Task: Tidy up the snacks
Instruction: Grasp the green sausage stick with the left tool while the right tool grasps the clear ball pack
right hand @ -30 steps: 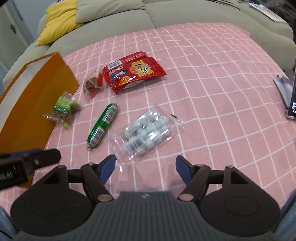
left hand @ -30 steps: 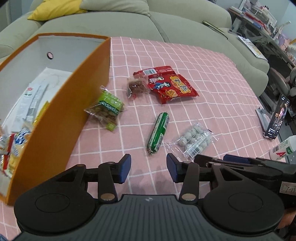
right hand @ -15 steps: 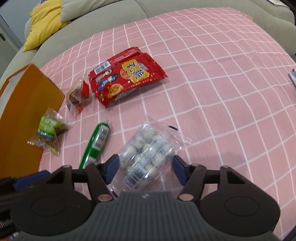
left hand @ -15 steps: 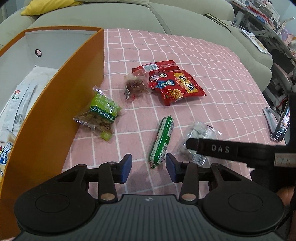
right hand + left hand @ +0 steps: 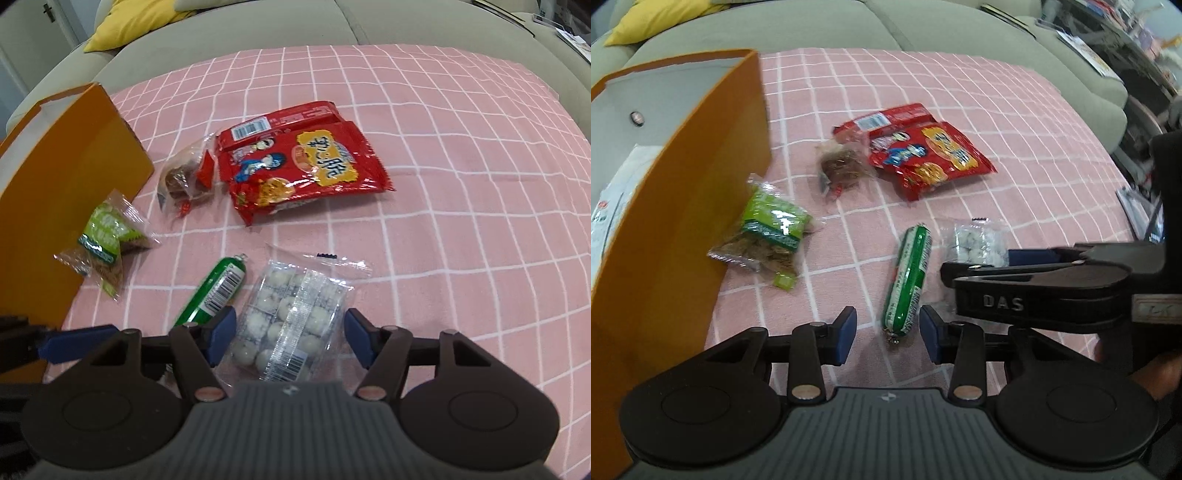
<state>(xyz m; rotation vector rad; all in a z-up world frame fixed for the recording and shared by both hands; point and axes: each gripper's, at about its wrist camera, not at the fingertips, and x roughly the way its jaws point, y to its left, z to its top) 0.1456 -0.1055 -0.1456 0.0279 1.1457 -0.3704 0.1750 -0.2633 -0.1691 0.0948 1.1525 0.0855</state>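
Observation:
On the pink checked cloth lie a green sausage stick (image 5: 908, 280) (image 5: 214, 295), a clear pack of white balls (image 5: 288, 325) (image 5: 975, 243), red snack bags (image 5: 923, 155) (image 5: 299, 166), a brown snack packet (image 5: 842, 166) (image 5: 184, 177) and a green snack packet (image 5: 768, 229) (image 5: 107, 236). My left gripper (image 5: 887, 334) is open, its fingers on either side of the sausage's near end. My right gripper (image 5: 290, 332) is open, its fingers on either side of the white-ball pack; it also shows in the left wrist view (image 5: 1034, 288).
An orange box (image 5: 683, 206) (image 5: 55, 184) with several packets inside stands on the left. A grey sofa (image 5: 812, 26) runs behind the table, with a yellow cushion (image 5: 136, 18). A phone on a stand (image 5: 1145, 214) is at the right edge.
Both grippers have moved forward and down. The left now has the sausage's end between its fingers; the right now has the white-ball pack between its fingers. Both stay open.

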